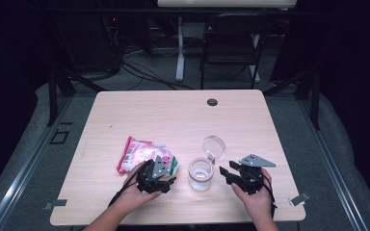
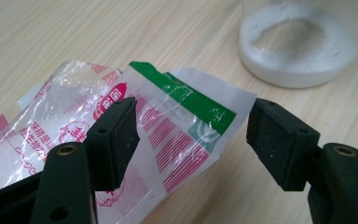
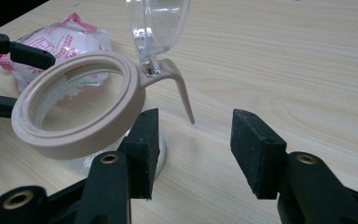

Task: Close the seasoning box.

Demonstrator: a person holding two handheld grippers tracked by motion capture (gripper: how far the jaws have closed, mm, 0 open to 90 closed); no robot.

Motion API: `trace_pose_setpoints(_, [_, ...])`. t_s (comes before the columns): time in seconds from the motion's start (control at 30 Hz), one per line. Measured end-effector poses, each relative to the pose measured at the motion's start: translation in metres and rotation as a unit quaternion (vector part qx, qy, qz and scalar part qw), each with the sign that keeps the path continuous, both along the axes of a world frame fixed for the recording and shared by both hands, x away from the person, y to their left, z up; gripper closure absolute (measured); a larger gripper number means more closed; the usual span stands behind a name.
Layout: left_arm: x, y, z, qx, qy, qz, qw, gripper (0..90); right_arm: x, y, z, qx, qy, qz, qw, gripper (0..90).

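A clear jar (image 1: pixel 201 174) with a beige collar and a flipped-up transparent lid (image 1: pixel 214 146) stands near the front edge of the wooden table (image 1: pixel 183 110); everything else is placed around it. Its mouth is open, the lid hinged back and away from the person, which leaves the opening free from above and from the person's side, probably so something can be poured in.

Just left of the jar lies a plastic packet (image 1: pixel 144 154) printed in pink and red with a green strip at one corner. The left gripper (image 2: pixel 189 133) has its jaws spread wide on either side of that green-striped corner, one pad over the film and the other clear of it above bare wood, so nothing is clamped yet. The corner points toward the jar, which looks like the handy end to grab for lifting and tipping.

Right of the jar, the right gripper (image 3: pixel 193 149) waits with its jaws wide and nothing between them. Its left pad sits close beside the jar's wall below the collar (image 3: pixel 79 112), likely placed to steady the jar, though I cannot tell whether it touches.

Beyond the jar the tabletop is bare up to a small dark grommet (image 1: pixel 212 102) near the far edge, so there is ample room to lift and swing the packet. Toward the person, the jar is close to the table's front edge, with little margin there.
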State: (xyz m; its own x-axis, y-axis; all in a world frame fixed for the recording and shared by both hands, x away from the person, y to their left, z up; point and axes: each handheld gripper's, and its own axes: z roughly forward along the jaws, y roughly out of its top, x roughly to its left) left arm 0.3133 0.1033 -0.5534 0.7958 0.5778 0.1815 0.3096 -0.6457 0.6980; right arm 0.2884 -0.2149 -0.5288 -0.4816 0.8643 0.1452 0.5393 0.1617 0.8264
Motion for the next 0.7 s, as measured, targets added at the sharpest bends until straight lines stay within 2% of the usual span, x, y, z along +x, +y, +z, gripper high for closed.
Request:
trace_pose_setpoints(0.07, [0.004,-0.002,-0.006,0.02,0.0,0.005,0.9998,33.7,-0.001,-0.001,-0.001,0.002,-0.001,-0.003,1.0,51.9])
trace_pose_setpoints(0.17, [0.007,-0.002,-0.009,0.029,-0.002,0.01,0.9995,33.7,-0.002,-0.001,-0.001,0.002,-0.001,-0.005,1.0,51.9])
trace_pose_setpoints(0.27, [0.011,0.0,-0.012,0.048,-0.015,0.033,0.9982,35.0,-0.002,-0.002,0.0,-0.001,0.0,-0.005,1.0,51.8])
trace_pose_setpoints(0.43, [0.014,0.003,-0.013,0.053,-0.017,0.043,0.9975,36.2,-0.002,-0.002,-0.001,-0.001,0.0,-0.005,1.0,51.6])
trace_pose_setpoints(0.5, [0.015,0.003,-0.014,0.054,-0.024,0.048,0.9971,38.5,-0.002,-0.001,-0.001,-0.004,0.0,-0.004,1.0,51.5])
trace_pose_setpoints(0.53, [0.016,0.004,-0.013,0.058,-0.02,0.05,0.9968,45.1,-0.001,-0.001,-0.001,-0.006,0.0,-0.004,1.0,51.4])
trace_pose_setpoints(0.7, [0.02,0.008,-0.013,0.053,-0.014,0.065,0.9964,57.2,-0.001,-0.002,-0.002,-0.005,0.001,-0.005,1.0,51.3])
